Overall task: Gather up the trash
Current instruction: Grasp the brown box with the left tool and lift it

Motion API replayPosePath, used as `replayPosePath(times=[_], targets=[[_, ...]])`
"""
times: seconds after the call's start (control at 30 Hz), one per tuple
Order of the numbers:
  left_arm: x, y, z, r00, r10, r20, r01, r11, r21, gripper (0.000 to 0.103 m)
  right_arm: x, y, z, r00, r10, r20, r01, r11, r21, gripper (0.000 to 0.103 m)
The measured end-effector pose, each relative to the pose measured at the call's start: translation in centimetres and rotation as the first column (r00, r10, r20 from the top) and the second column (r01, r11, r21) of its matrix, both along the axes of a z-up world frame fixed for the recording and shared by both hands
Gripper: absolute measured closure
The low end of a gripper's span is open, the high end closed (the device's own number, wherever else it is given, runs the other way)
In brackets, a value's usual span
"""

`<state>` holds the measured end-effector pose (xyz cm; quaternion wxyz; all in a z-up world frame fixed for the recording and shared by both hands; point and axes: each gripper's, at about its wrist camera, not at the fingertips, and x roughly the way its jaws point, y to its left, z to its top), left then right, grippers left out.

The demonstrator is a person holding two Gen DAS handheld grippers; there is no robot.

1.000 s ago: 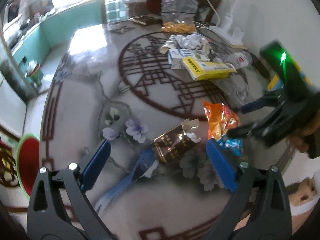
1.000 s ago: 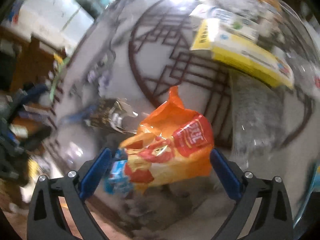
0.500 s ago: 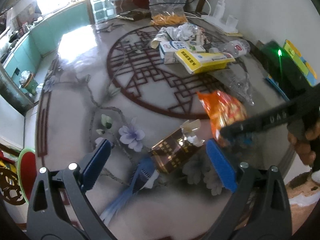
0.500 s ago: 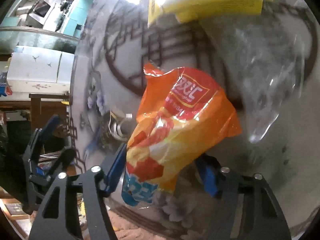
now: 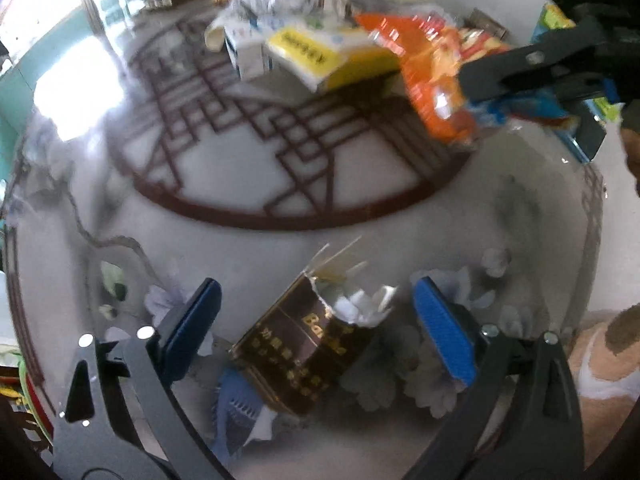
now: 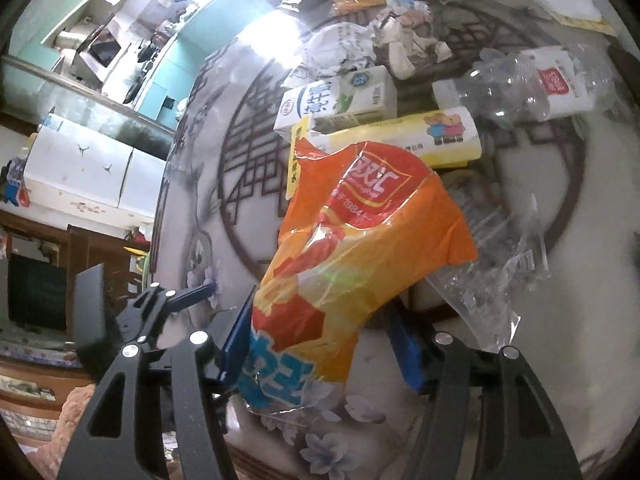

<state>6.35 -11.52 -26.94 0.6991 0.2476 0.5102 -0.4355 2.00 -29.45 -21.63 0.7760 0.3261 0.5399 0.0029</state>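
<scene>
A: What bears the litter?
B: A round patterned table; at its far side lie a yellow box, a milk carton and a clear plastic bottle.

A: And the grippers?
B: The right gripper is clenched on an orange snack bag, held above the table near the yellow box. The left gripper stands released, its blue pads either side of a torn brown carton lying on the near table.
</scene>
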Motion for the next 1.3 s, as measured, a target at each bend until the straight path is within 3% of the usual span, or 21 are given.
replayPosePath(times=[0.2,0.23,0.37,0.47,0.57,0.7,0.9,1.13,1.3], targets=[[-0.4,0.6,-0.2,1.000,0.014,0.016,-0.014,1.000,-0.016,0.037,-0.3,-0.1,0.3,1.000,0.003,0.004,-0.003,1.000,0.012,0.043],[-0.2,0.9,0.0,0.999,0.034,0.020,-0.033,0.999,-0.022,0.048,-0.2,0.1,0.4,1.000,0.006,0.006,-0.006,1.000,0.011,0.043],[0.8,2.4,0.9,0.989,0.149,-0.008,-0.149,0.987,-0.063,0.061,0.2,1.2,1.2,0.999,0.031,0.028,-0.030,0.999,-0.012,0.043],[1.4,3.7,2.5,0.969,0.245,0.018,-0.242,0.966,-0.087,0.063,0.6,2.1,2.3,0.997,0.047,0.053,-0.045,0.998,-0.048,0.043],[2.1,5.5,4.5,0.932,0.360,0.042,-0.353,0.928,-0.121,0.065,1.2,3.4,3.9,0.994,0.074,0.086,-0.064,0.991,-0.114,0.043],[2.9,8.0,7.7,0.869,0.492,0.052,-0.473,0.857,-0.205,0.066,2.0,5.4,6.0,0.982,0.118,0.148,-0.090,0.979,-0.184,0.043],[3.7,11.4,11.6,0.776,0.624,0.090,-0.582,0.764,-0.279,0.066,3.4,9.3,8.9,0.951,0.218,0.221,-0.147,0.943,-0.299,0.043],[3.2,15.5,14.1,0.719,0.688,0.099,-0.631,0.706,-0.322,0.066,4.1,12.3,10.6,0.913,0.283,0.293,-0.180,0.925,-0.333,0.043],[3.2,18.1,15.1,0.693,0.714,0.097,-0.650,0.678,-0.344,0.066,5.0,14.4,10.9,0.904,0.310,0.296,-0.204,0.919,-0.339,0.043]])
